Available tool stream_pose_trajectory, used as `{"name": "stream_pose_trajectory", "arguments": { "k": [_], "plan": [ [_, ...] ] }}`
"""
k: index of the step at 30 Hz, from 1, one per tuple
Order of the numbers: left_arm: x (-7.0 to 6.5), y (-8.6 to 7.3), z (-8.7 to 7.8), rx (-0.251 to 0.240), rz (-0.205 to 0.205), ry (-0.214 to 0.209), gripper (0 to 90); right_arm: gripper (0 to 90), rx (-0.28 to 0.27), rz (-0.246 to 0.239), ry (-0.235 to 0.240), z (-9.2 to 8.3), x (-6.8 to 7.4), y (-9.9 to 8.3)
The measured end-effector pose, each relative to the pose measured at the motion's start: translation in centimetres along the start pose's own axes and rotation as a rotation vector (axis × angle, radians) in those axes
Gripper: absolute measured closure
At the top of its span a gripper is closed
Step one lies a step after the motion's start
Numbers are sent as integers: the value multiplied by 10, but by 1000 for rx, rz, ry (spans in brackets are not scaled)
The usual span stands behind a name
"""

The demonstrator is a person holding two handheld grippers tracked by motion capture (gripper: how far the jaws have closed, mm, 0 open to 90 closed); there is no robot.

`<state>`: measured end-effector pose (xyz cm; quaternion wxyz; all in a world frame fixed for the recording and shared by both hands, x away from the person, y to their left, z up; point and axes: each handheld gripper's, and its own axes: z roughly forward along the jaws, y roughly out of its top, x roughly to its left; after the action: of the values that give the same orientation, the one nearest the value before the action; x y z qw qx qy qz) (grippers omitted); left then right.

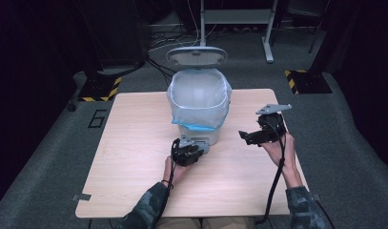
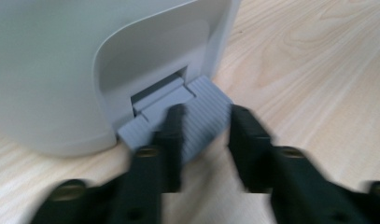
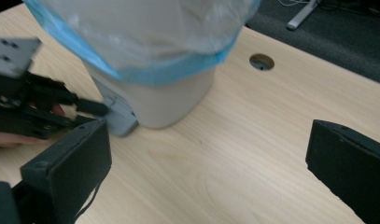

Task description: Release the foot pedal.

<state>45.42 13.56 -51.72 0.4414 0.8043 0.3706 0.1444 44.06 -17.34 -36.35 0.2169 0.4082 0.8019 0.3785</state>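
Pressing with half-open, empty left gripper (image 2: pixel 204 140) jaws on stiff grey ribbed pedal (image 2: pixel 197 119) of light, tippable white plastic bin (image 1: pixel 199 102) mid-desk, right gripper (image 1: pixel 249 137) gaping wide, empty.

Pale grey bin (image 1: pixel 201 130), darker grey ribbed pedal (image 2: pixel 197 119), blue-edged, seemingly translucent white liner (image 1: pixel 197 95), light wood-grain table (image 1: pixel 134 157), black grippers.

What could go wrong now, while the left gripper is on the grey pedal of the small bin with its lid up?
1. The left gripper sits on the ribbed pedal with its jaws apart; it might slip off, and the raised lid could drop.
2. The bin stands free on the table, so a push on the pedal might tilt or slide it.
3. The right gripper, open beside the bin, could snag the plastic liner.
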Motion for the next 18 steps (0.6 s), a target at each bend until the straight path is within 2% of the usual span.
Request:
{"name": "stream_pose_trajectory", "arguments": {
  "k": [1, 4, 7, 10, 12, 13, 18],
  "plan": [
    [0, -1, -3, 1, 4, 6, 491, 0, -1, 6, -8, 0, -1, -7],
    [0, -4, -14, 15, 10, 16, 374, 0, 7, 20, -28, 1, -2, -26],
    [4, -10, -24, 23, 6, 38, 302, 0, 12, 39, -38, 1, -3, -47],
    [10, -16, -35, 25, -9, 57, 259, 0, 16, 56, -54, 1, -3, -63],
    [14, -21, -44, 17, -38, 66, 238, 0, 12, 57, -65, 1, -3, -73],
    [17, -23, -48, 19, -36, 73, 225, 0, 21, 61, -71, 1, -3, -79],
    [31, -40, -76, 12, -55, 139, 197, 0, 34, 97, -86, 3, -4, -111]
  ]
}}
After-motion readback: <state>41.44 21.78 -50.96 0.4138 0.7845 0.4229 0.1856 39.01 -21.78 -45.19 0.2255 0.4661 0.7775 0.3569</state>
